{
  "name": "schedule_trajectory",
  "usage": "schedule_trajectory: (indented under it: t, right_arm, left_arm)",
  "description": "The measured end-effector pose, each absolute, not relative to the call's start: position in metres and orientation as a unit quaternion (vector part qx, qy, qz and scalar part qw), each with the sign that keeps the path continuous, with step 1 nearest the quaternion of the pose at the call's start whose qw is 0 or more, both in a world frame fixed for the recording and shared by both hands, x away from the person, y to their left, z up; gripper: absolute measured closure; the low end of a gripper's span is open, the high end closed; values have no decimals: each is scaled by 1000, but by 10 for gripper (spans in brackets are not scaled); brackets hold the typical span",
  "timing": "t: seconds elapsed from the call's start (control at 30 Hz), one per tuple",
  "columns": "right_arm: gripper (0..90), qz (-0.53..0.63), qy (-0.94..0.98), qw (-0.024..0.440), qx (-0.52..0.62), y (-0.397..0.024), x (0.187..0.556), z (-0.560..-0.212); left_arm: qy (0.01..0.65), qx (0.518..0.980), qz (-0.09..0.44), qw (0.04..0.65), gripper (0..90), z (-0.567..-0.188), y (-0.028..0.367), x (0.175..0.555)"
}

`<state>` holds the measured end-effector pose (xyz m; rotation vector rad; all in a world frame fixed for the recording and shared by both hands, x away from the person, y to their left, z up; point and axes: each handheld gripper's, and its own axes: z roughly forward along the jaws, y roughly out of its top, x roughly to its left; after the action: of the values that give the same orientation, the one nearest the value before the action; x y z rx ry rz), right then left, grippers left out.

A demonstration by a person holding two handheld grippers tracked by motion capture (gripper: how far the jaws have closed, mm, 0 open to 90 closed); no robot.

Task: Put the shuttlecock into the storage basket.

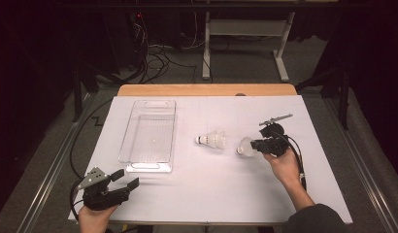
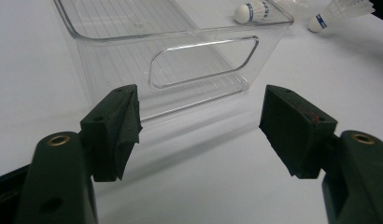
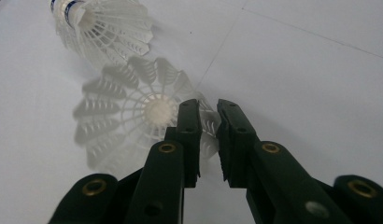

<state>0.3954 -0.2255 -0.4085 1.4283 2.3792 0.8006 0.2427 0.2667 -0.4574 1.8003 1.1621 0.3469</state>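
We look down on a white rectangular table sheet [image 1: 202,194] lying over a light wooden tabletop [image 1: 207,90], brightly lit while the room around it falls dark. Beyond it lies grey carpeted floor [image 1: 245,60], strewn with a tangle of black and white cables [image 1: 158,56]. A white metal table frame [image 1: 245,31] stands behind. Grey metal rails [image 1: 51,167] flank both sides.
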Motion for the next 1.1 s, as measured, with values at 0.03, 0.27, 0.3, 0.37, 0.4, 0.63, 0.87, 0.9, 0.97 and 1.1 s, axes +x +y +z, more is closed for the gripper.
schedule_trajectory:
  t: [0.03,0.27,0.3,0.37,0.4,0.63,0.87,0.9,0.97,1.1]
  right_arm:
    - [800,274,817,127,492,-226,395,-409]
    - [793,266,815,130,498,-231,397,-412]
    - [793,266,814,130,500,-231,397,-412]
    - [787,264,813,130,502,-231,397,-414]
    - [787,263,814,131,501,-232,397,-414]
    - [750,255,813,134,506,-231,399,-417]
    - [738,253,809,132,514,-233,402,-421]
    - [734,254,808,131,516,-234,403,-422]
    - [725,252,807,130,518,-235,403,-424]
    - [706,251,804,126,525,-237,405,-428]
  left_arm:
    - [474,734,141,466,298,-457,267,243]
    - [474,734,141,467,298,-458,267,243]
    - [474,734,141,467,298,-458,267,243]
    - [473,734,140,466,298,-457,267,243]
    - [473,734,140,466,298,-457,267,243]
    - [473,734,140,466,298,-457,267,243]
    - [473,734,141,467,298,-457,267,243]
    - [473,734,141,467,298,-457,267,243]
    - [473,734,141,466,298,-457,267,243]
    - [473,734,142,466,298,-457,267,243]
